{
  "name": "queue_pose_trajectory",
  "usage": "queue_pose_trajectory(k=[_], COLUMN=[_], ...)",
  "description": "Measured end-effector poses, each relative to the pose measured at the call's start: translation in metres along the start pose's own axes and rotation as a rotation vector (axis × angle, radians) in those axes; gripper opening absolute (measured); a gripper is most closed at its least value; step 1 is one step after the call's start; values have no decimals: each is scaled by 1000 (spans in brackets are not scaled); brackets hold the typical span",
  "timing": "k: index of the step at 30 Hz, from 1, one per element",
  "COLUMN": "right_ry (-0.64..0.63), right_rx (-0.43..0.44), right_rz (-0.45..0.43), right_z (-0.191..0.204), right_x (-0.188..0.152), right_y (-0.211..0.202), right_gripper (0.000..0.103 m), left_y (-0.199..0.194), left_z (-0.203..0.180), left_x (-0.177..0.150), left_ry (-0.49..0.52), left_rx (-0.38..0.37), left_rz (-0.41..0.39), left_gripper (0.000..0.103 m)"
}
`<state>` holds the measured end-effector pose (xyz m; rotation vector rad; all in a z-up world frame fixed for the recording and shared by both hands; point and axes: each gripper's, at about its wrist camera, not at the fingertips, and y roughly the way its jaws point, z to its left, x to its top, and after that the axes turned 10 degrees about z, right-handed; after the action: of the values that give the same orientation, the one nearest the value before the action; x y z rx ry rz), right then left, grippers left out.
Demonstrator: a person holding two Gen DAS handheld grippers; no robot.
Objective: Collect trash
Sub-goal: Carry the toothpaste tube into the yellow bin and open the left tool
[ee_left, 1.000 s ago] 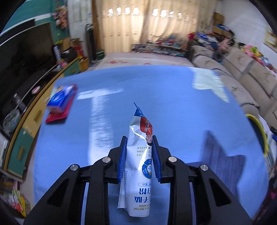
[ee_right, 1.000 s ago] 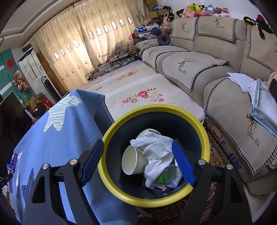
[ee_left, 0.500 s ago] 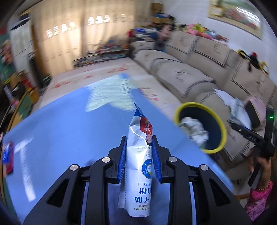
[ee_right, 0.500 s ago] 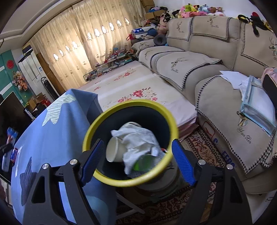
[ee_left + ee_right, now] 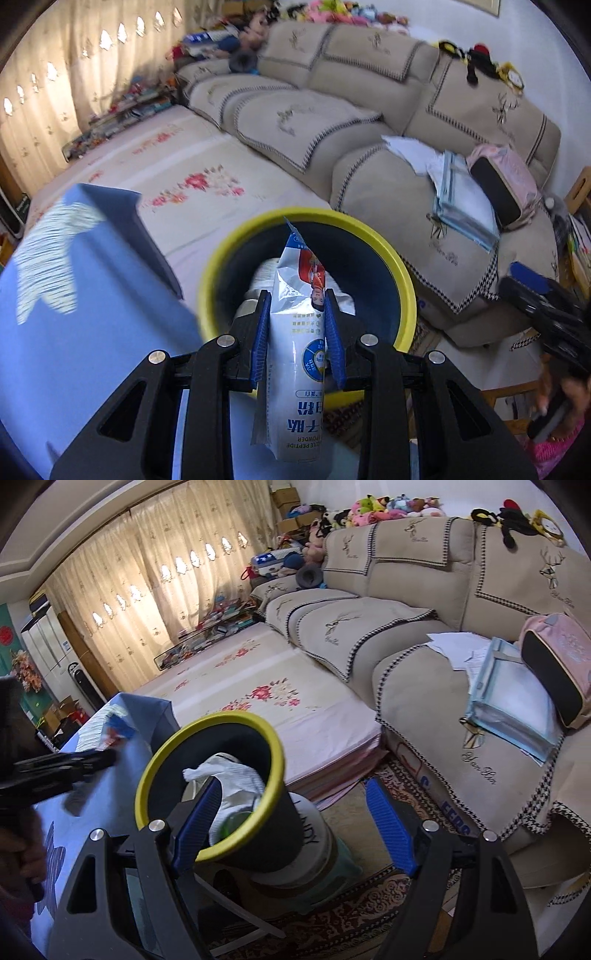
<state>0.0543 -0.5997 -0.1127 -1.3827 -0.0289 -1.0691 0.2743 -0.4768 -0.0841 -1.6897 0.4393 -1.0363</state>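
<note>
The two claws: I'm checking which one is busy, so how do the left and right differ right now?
The left claw is shut on a white powder sachet; the right claw holds nothing. The left's jaws stand narrow, the right's wide apart. The left points into the yellow-rimmed bin, with the sachet over its mouth; the right sits beside the bin, one finger crossing its rim. Both have black frames and blue pads.

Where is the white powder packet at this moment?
In the left wrist view the white powder packet is clamped upright in the left claw, centre frame, in front of the yellow-rimmed trash bin beside the blue table.
</note>
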Motion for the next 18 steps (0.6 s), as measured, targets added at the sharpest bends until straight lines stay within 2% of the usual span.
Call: queue_pose_trajectory(k=[7,9,11,15,18], right_ry=[25,23,12,-13,-26], right_rx=[-12,-8,-2,6,7], right_rz=[-9,-7,-7,-10,-15], right_z=[-12,-10,-6,3,9], right_x=[-2,-1,-1,-1,-1], right_y=[-6,-6,-7,-11,-14], right_gripper=[76,76,76,76,77], left_y=[53,65,68,51,15], left_z=[-16,-16,-12,6,21], left_x=[24,27,25,12,-7], left_ry=[23,18,-6,-50,-91], left_rx=[-12,-4,9,15,46], left_rz=[70,84,84,62,-8], left_gripper=[30,38,65,76,87])
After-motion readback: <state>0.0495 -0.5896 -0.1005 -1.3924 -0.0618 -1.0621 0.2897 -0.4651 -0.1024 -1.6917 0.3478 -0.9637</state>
